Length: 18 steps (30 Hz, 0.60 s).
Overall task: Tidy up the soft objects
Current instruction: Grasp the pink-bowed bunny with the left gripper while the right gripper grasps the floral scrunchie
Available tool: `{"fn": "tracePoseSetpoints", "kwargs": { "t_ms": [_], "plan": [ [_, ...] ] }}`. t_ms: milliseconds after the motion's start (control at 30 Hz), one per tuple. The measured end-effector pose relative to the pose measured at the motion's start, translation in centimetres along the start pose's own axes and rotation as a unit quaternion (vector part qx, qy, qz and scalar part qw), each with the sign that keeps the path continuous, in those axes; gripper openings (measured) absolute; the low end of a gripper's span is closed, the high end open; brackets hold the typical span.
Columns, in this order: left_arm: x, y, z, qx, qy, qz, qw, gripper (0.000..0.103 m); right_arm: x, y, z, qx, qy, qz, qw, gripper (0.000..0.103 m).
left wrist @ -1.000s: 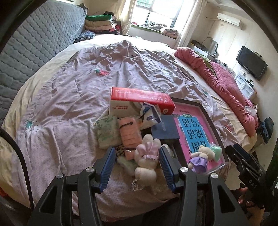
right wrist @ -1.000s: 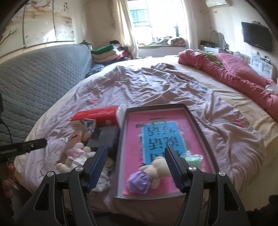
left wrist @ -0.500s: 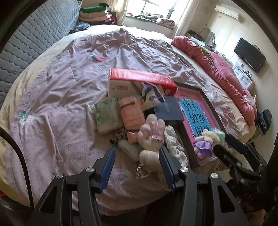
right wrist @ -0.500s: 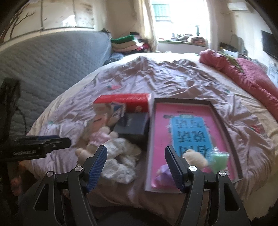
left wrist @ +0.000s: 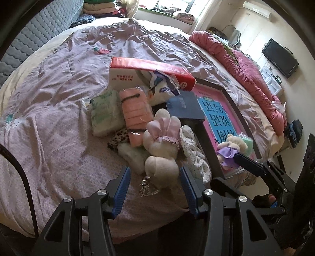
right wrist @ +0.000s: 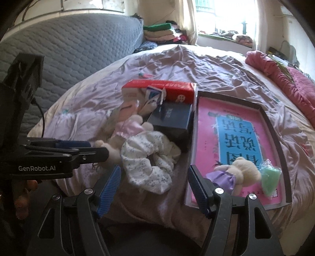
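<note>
Only left cam shows green pack point(left wrist: 104, 112). Tray point(right wrist: 274, 130): bear point(right wrist: 241, 172), green pouch point(right wrist: 270, 178). Left gripper point(left wrist: 154, 186) straddles bunny point(left wrist: 162, 145), untouched; right gripper point(right wrist: 154, 182) wide, empty.

Daylight's pouring in from the window point(right wrist: 226, 17) way out past the fingertips, blowing out to glare there. Stuff close to the tool is sitting dimmer. Fisheye's bending the edges, and the right wrist view's looking slightly smeared.

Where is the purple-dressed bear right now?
The bear lies in the near corner of the pink tray, beside a green pouch, by the right gripper's right finger.
</note>
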<state>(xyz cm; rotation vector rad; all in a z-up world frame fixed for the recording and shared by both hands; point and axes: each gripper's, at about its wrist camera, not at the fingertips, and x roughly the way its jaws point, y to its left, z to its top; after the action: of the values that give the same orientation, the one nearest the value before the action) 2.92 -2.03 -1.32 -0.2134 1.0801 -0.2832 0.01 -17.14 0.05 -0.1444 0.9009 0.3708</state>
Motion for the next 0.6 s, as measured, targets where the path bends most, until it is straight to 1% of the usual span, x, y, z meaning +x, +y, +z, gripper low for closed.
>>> {"fn": "tracePoseSetpoints", "kwargs": {
  "t_ms": [267,433,500,533,600],
  "plan": [
    [0.7,0.6,0.0,-0.006,0.008,-0.009,0.9999,0.052,2.3,0.5,-0.4,-0.021,0.02,-0.002,1.0,0.072],
    [0.9,0.7,0.1,-0.01,0.009,-0.017,0.9998,0.052,3.2,0.7,0.2,-0.038,0.011,-0.018,0.999,0.071],
    [1.0,0.7,0.1,-0.01,0.011,-0.018,0.9997,0.052,3.5,0.7,0.3,-0.043,0.008,-0.024,0.999,0.063],
    [1.1,0.7,0.1,-0.01,0.011,-0.019,0.9997,0.052,3.7,0.7,0.4,-0.044,0.007,-0.023,0.999,0.061],
    [1.3,0.6,0.1,-0.009,0.013,-0.023,0.9996,0.052,4.0,0.6,0.5,-0.045,0.006,-0.023,0.999,0.05]
  ]
}}
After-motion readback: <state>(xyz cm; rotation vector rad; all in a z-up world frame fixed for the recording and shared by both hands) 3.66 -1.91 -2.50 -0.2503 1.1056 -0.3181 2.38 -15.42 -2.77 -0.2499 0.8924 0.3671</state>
